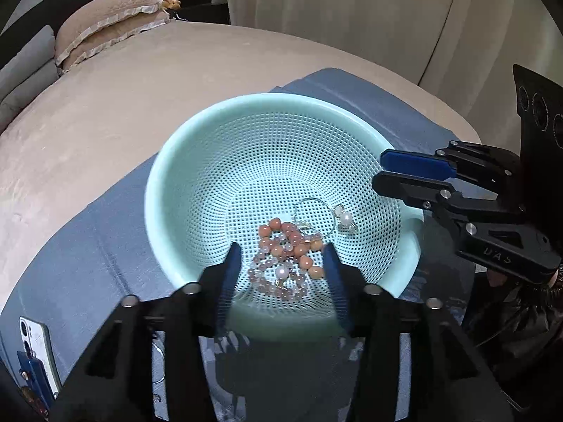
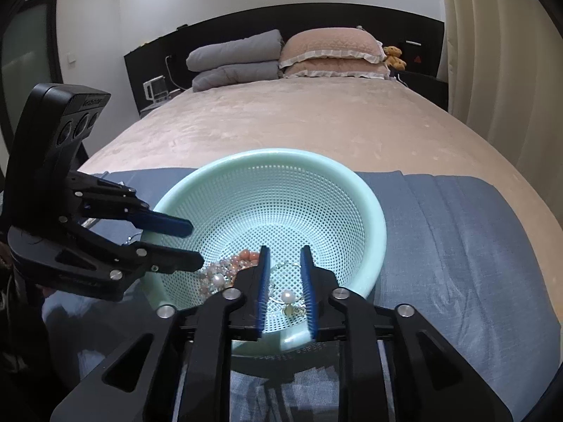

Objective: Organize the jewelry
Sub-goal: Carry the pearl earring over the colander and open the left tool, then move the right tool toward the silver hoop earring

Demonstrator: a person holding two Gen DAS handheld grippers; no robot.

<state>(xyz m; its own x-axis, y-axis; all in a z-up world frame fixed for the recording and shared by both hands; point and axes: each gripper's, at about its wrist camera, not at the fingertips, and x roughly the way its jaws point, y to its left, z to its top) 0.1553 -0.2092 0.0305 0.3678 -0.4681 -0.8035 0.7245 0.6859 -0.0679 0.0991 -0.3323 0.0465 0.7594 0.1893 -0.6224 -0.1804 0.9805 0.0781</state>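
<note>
Pearl ring [image 2: 288, 296] between open right tool [image 2: 285, 281] fingers

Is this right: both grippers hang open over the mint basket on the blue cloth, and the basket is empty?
Not empty. The left wrist view shows a beaded bracelet and a pearl ring in the mint basket. The rest holds: left gripper and right gripper open, above it, blue cloth beneath.
</note>
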